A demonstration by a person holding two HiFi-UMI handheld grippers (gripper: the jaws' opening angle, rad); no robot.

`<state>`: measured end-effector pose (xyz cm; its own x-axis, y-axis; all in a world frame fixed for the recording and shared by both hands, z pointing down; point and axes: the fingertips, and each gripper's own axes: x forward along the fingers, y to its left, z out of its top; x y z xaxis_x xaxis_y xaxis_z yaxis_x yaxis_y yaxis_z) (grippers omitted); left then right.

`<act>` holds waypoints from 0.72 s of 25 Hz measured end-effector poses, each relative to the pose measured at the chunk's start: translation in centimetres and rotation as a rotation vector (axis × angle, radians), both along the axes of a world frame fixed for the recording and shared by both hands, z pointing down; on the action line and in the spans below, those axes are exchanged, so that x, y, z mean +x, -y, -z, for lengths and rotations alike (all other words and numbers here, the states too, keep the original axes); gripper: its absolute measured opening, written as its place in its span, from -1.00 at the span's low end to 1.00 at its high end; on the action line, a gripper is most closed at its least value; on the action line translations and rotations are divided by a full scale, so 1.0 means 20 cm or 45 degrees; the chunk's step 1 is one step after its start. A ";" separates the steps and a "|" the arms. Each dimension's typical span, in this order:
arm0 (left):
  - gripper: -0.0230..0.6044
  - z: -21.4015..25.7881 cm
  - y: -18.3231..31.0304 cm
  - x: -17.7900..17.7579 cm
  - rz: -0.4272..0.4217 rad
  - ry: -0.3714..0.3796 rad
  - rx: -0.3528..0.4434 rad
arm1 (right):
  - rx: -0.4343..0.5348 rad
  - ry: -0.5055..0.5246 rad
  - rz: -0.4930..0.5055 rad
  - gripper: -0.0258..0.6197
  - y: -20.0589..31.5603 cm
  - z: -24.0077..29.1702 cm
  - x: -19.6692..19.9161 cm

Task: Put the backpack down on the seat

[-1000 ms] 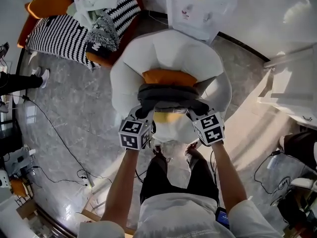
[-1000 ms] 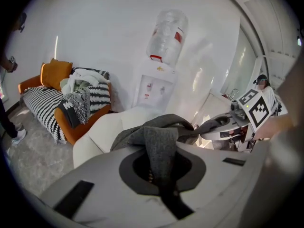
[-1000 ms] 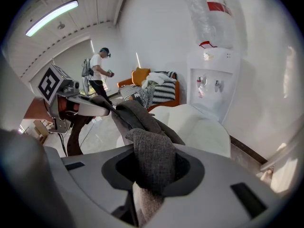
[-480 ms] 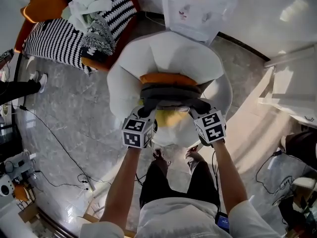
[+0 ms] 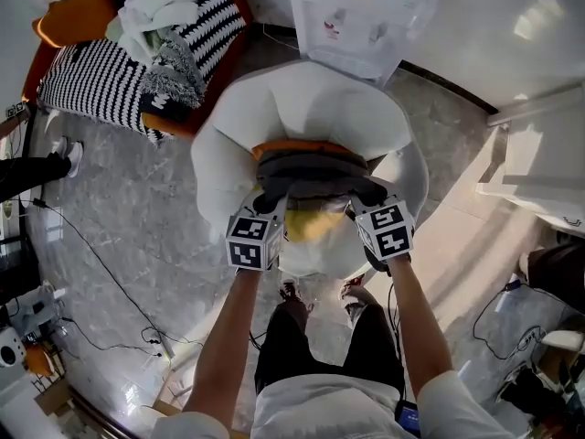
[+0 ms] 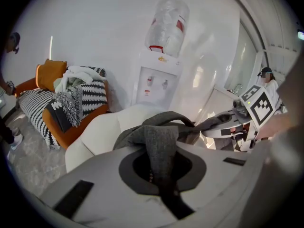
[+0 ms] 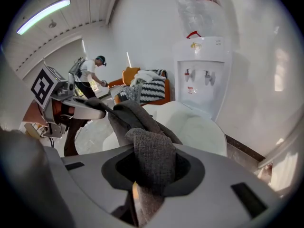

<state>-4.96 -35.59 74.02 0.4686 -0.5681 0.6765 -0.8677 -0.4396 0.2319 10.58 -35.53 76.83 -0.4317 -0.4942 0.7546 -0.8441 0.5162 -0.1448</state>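
Observation:
A grey backpack (image 5: 313,168) with an orange edge and a yellow underside hangs over the white armchair (image 5: 302,99), level with its seat front. My left gripper (image 5: 267,208) is shut on a grey strap (image 6: 159,144) at the backpack's left end. My right gripper (image 5: 360,207) is shut on another grey strap (image 7: 153,158) at its right end. In the left gripper view the strap runs down between the jaws, with the right gripper (image 6: 236,121) across from it. The right gripper view shows the left gripper (image 7: 75,104) holding the far end.
A water dispenser (image 5: 352,16) stands behind the armchair. An orange sofa (image 5: 137,58) piled with striped cushions and blankets is at the back left. Cables (image 5: 110,273) lie on the floor at left. White furniture (image 5: 539,163) stands at right. A person (image 7: 90,75) is in the background.
Both grippers and the backpack have barely shifted over the armchair. A little more of the backpack's yellow underside shows between the grippers.

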 end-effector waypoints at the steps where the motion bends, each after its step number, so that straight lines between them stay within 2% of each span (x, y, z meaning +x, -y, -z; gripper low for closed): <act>1: -0.87 -0.01 0.02 0.01 0.008 0.001 0.005 | 0.004 0.000 -0.005 -0.61 0.01 -0.01 0.01; 10: -0.78 -0.09 0.12 0.07 -0.008 0.028 0.054 | 0.004 0.009 -0.069 -0.61 0.11 -0.08 0.06; 18: -0.66 -0.18 0.14 0.11 0.027 -0.054 -0.027 | 0.020 -0.006 -0.115 -0.61 0.18 -0.12 0.08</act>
